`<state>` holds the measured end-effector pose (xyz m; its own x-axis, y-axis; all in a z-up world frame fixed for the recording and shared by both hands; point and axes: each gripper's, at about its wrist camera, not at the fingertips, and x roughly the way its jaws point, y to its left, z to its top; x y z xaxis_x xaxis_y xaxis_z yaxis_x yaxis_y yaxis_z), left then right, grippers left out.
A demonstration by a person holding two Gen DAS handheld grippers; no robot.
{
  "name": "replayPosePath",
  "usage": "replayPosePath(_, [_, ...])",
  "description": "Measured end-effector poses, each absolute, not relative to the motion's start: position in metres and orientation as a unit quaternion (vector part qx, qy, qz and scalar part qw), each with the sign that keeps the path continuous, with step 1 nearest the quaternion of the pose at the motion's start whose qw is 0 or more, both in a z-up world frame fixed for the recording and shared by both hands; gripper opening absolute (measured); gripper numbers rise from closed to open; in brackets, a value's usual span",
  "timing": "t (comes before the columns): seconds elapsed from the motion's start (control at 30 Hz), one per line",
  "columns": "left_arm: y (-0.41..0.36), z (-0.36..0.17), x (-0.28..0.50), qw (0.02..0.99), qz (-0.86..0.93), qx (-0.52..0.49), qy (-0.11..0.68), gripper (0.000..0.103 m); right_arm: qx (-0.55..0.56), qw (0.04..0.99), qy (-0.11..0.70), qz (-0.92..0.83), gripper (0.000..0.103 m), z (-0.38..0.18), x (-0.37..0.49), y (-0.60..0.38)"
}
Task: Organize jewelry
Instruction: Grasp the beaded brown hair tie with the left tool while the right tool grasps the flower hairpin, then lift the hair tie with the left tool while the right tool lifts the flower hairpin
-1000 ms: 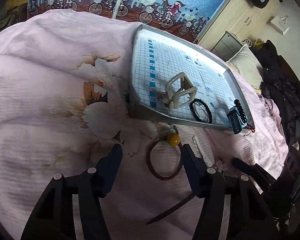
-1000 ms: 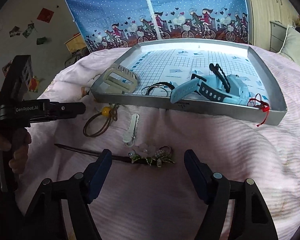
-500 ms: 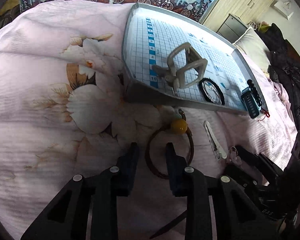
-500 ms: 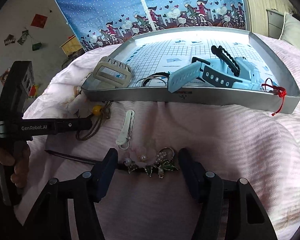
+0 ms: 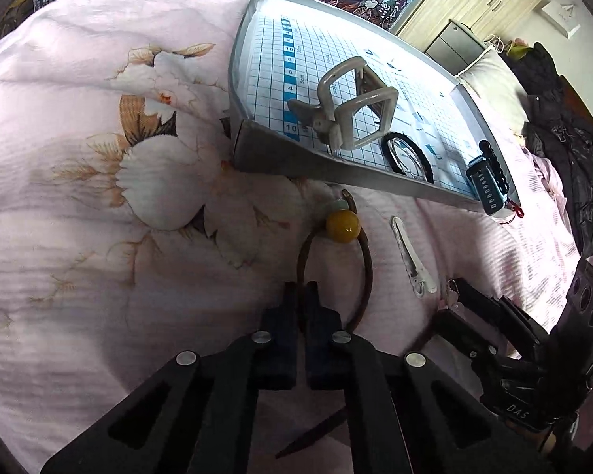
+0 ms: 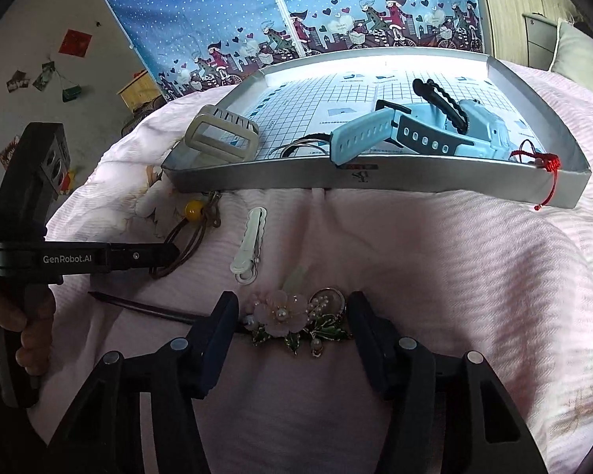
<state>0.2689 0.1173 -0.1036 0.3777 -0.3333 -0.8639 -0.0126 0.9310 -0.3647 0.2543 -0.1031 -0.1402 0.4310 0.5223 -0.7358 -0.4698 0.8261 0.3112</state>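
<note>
A brown cord bracelet (image 5: 367, 272) with a yellow bead (image 5: 343, 227) lies on the pink bedspread in front of the silver tray (image 5: 336, 168). My left gripper (image 5: 301, 290) is shut on the loop's near left strand; the right wrist view shows its tip (image 6: 172, 254) on the cord (image 6: 186, 252). My right gripper (image 6: 292, 314) is open, one finger on each side of a pink flower hair stick (image 6: 282, 312) on the cover. The tray (image 6: 415, 181) holds a beige hair claw (image 5: 352, 106), a black ring (image 5: 409, 154) and a blue watch (image 6: 435, 130).
A white hair clip (image 6: 251, 245) lies on the cover between the bracelet and the flower. A red string (image 6: 547, 168) hangs over the tray's right corner. The hair stick's dark shaft (image 6: 146, 308) points left. A hand (image 6: 23, 339) holds the left gripper's handle.
The left gripper's fingers came together on the brown cord. The right gripper moved forward and down until its fingers flank the flower hair stick.
</note>
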Motion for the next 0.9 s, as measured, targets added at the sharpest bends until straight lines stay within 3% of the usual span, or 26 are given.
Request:
replayPosePath(0.63, [0.133,-0.106,0.272,0.809,-0.079,-0.200,0.548,0.001,0.035,0.846,0.442,0.297,0.055,-0.141,0.253,-0.105])
replayPosePath(0.7, [0.134,-0.100,0.270,0.815,-0.067,-0.198,0.540,0.001,0.040,0.847,0.439,0.297,0.050,-0.141,0.253,-0.106])
replayPosePath(0.9, [0.153,-0.082,0.257,0.822,-0.050,-0.234,0.517,0.001,0.046,0.852,0.428,0.298,0.048,-0.135,0.245,-0.112])
